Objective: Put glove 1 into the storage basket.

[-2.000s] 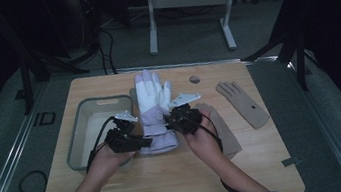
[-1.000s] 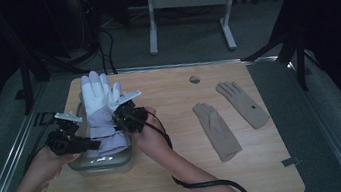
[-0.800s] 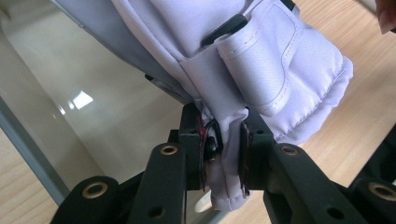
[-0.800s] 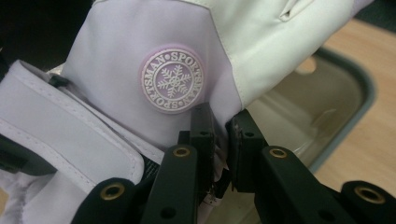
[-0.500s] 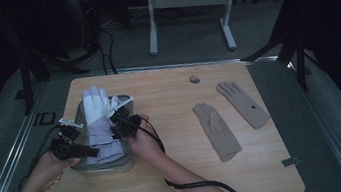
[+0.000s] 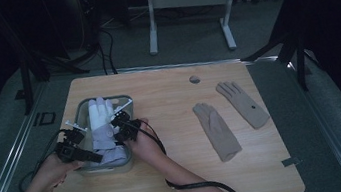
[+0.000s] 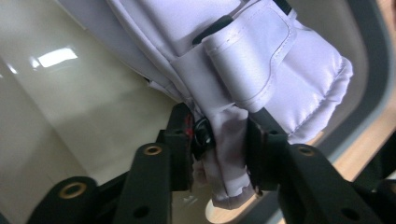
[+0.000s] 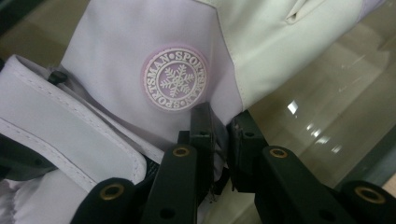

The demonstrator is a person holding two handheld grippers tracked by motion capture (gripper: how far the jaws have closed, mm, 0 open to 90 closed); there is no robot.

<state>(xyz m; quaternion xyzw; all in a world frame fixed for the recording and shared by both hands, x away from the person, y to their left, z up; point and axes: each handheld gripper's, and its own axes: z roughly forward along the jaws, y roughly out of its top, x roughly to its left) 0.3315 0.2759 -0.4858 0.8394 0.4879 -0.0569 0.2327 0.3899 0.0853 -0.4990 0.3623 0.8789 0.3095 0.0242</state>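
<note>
Here the left tool (image 6: 74,139) is gripping the cuff edge of the white ski glove (image 6: 101,128): in the left gripper view a fold of the cuff fabric (image 7: 229,154) is sitting between its two black jaws, which have just been opening a little, though the pads are probably still touching the cloth on both sides. The right tool (image 6: 123,125) is pinching the glove's other side with its jaws nearly closed; in the right gripper view a thin layer of fabric is caught between them, just below the round lilac snowflake badge (image 8: 176,78).

Compared with two seconds ago, when both tools were holding the glove up over the middle of the table (image 6: 181,185), the glove is now lying down inside the grey plastic tub (image 6: 126,101) at the table's left, and both hands are sitting lower than they were a second ago.

The glove is resting lengthwise in the tub, fingers pointing away from the person, cuff at the near end between the two tools. The pair of tan knit gloves (image 6: 218,130) is lying flat on the table, well apart to the right.
</note>
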